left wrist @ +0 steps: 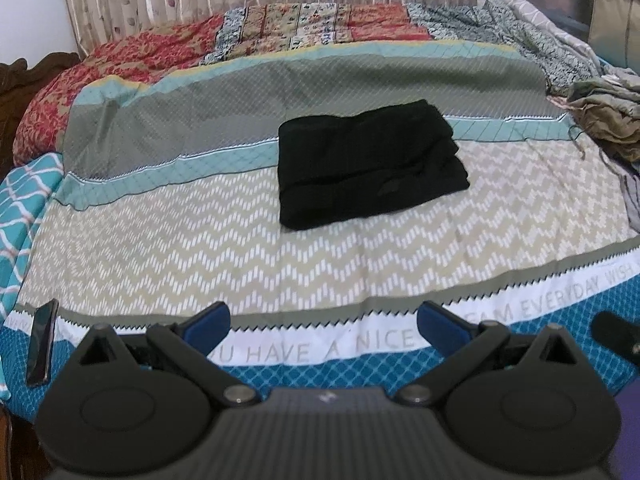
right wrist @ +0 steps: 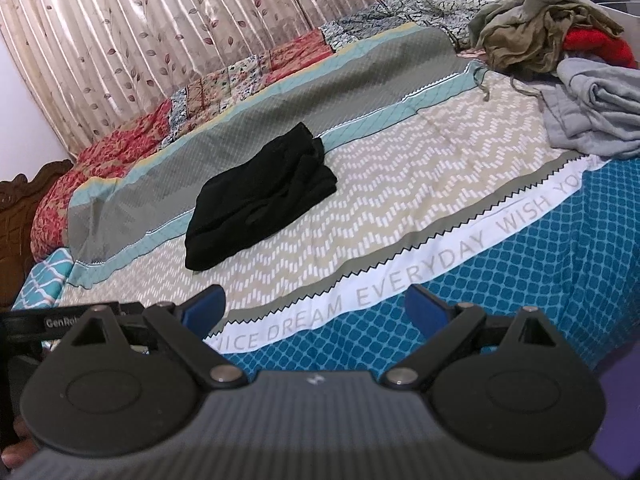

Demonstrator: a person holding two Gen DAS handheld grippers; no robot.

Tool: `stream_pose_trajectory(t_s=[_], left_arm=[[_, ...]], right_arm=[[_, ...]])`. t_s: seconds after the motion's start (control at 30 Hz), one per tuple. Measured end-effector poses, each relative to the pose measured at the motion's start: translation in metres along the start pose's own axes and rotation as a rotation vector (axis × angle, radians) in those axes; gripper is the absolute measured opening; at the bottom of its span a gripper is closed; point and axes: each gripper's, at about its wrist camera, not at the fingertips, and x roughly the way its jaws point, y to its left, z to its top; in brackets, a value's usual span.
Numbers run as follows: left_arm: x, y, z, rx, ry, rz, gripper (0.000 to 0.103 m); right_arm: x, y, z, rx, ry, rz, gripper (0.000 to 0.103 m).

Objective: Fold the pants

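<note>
The black fabric pants (left wrist: 370, 164), already a compact folded bundle, lie mid-bed on the zigzag-patterned bedspread (left wrist: 200, 256), well back from its near edge. The left gripper (left wrist: 323, 320) and right gripper (right wrist: 316, 306) hover over that edge, jaws wide apart and empty. The bundle lies straight ahead of the left gripper, ahead-left of the right, so the left seems better placed.

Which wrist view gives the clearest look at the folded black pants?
The left wrist view: the black pants lie near its centre, seen almost square-on, with the stacked folded layers visible. The right wrist view shows the same pants smaller, off to the left and at a slant, so its folds are harder to read.
</note>
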Motion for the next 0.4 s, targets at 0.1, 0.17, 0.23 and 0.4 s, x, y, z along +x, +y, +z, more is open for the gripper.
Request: stream_pose_trajectory(t_s=[0.1,0.17,0.23,0.4], left_arm=[[0.0006,-0.0046,0.0024,0.005,-0.004,-0.013,0.103],[0.0011,-0.0072,0.0027,0.007,-0.005,-0.025,0.103],[0.0014,-0.0097,0.0022,0.011,-0.012,-0.029,0.103],[0.0,-0.0102,0.0016,0.011,-0.03,-0.044,0.103]], right_arm=[[-0.0002,-0.0022,-0.0001,0.003,0.001,0.002,0.098],[-0.0002,-0.0038,-0.0002,0.004,0.002,0.002,0.098],[-0.0008,-0.0049,0.0002,0.006,0.0,0.001,0.098],[-0.0008,-0.0058,0.0003,-0.005,-0.008,-0.002,0.098]])
